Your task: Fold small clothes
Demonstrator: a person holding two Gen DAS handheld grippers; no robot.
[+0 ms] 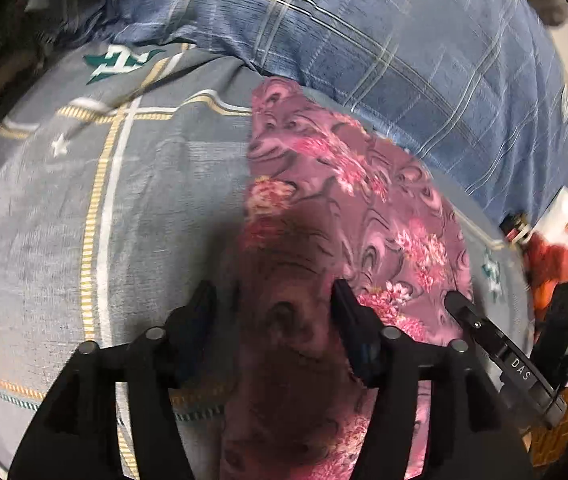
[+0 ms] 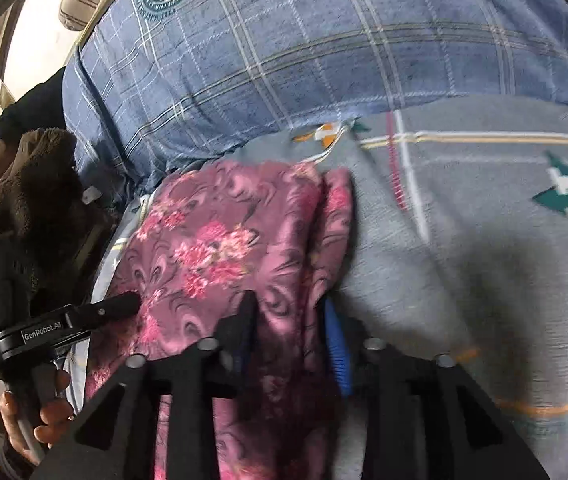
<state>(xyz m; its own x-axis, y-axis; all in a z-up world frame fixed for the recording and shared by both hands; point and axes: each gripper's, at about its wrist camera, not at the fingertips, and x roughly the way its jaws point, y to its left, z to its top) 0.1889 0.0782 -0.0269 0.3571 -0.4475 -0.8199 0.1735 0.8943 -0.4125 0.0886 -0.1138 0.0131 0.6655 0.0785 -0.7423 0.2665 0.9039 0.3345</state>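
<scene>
A pink floral cloth lies on the grey patterned bedsheet, folded into a long strip. My left gripper is open over the cloth's near end. Its left finger is over the sheet, its right finger over the cloth, and the cloth's left edge runs between them. In the right wrist view the same cloth stretches away from my right gripper. That gripper is open, with the cloth's right folded edge lying between its blue-padded fingers. The two grippers sit side by side at the same end of the cloth.
A blue plaid quilt is bunched along the far side of the bed. A brown fluffy fabric sits off the bed's edge beside a hand holding the left gripper. Red items and a white box lie beyond the bed.
</scene>
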